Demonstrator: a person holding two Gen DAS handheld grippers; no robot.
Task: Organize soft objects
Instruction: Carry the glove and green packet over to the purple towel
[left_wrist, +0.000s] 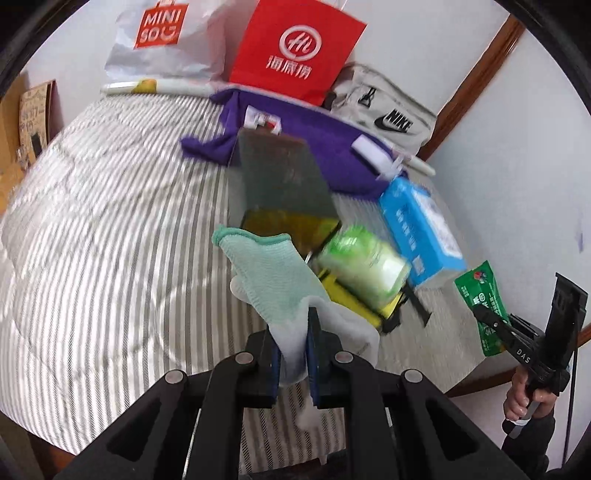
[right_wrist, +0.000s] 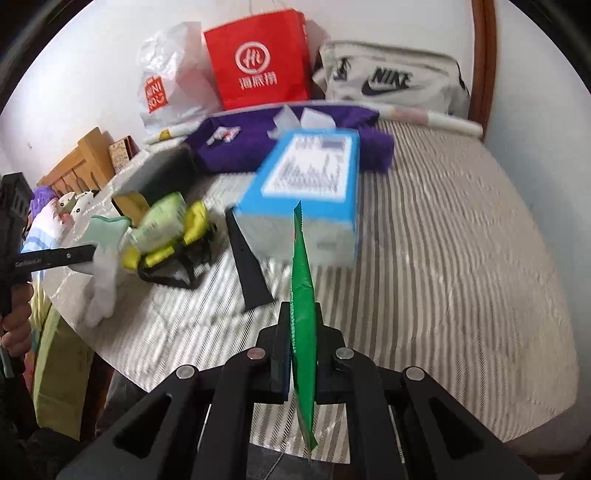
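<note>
Mid-carry: left gripper (left_wrist: 291, 350) clamps glove (left_wrist: 269, 269), right gripper (right_wrist: 301, 354) pinches packet (right_wrist: 303, 280) — next, set both down mid-frame.

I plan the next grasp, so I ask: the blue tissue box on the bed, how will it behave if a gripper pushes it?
The blue tissue box probably slides rather than rolls, since its faces are flat. It is likely light for its size, so it may tip if pushed high. The striped bed cover looks soft, which could make it drag.
</note>
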